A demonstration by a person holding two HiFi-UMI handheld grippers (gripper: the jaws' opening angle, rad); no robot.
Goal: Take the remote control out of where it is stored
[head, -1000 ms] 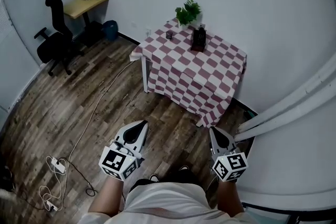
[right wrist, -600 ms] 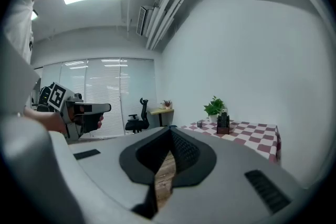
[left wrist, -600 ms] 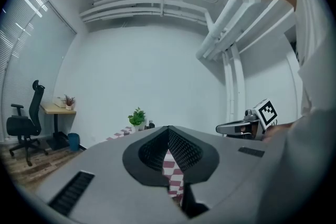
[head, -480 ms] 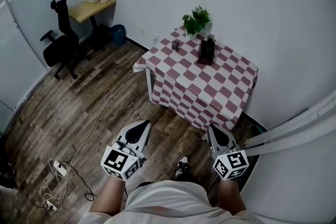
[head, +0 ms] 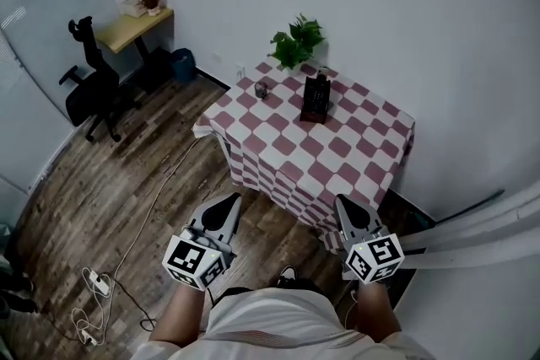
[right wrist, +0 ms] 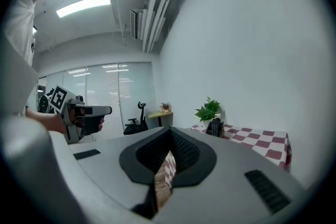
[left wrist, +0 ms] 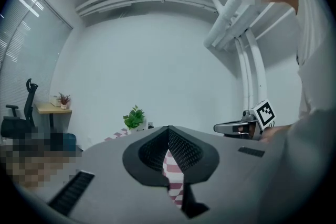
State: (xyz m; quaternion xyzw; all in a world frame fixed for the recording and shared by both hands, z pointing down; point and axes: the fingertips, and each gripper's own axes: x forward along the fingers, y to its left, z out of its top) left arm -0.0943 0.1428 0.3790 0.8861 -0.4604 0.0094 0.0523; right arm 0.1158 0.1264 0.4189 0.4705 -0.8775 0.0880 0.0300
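Holding left hand-held gripper (head: 225, 203) and right hand-held gripper (head: 346, 210) low and level, side by side, jaws pressed together on nothing, probably keeping them shut while well apart from the surface (head: 337, 158). Waiting far ahead on it, near the plant (head: 295, 40): remote (head: 317, 90), seemingly propped in a dark holder (head: 313, 113).

The right hand-held gripper (right wrist: 169, 132) has its jaws pressed together with nothing between them. Beyond, to the right, the checkered counter (right wrist: 260, 143) carries a dark holder (right wrist: 214, 127) beside a green plant (right wrist: 208, 109).
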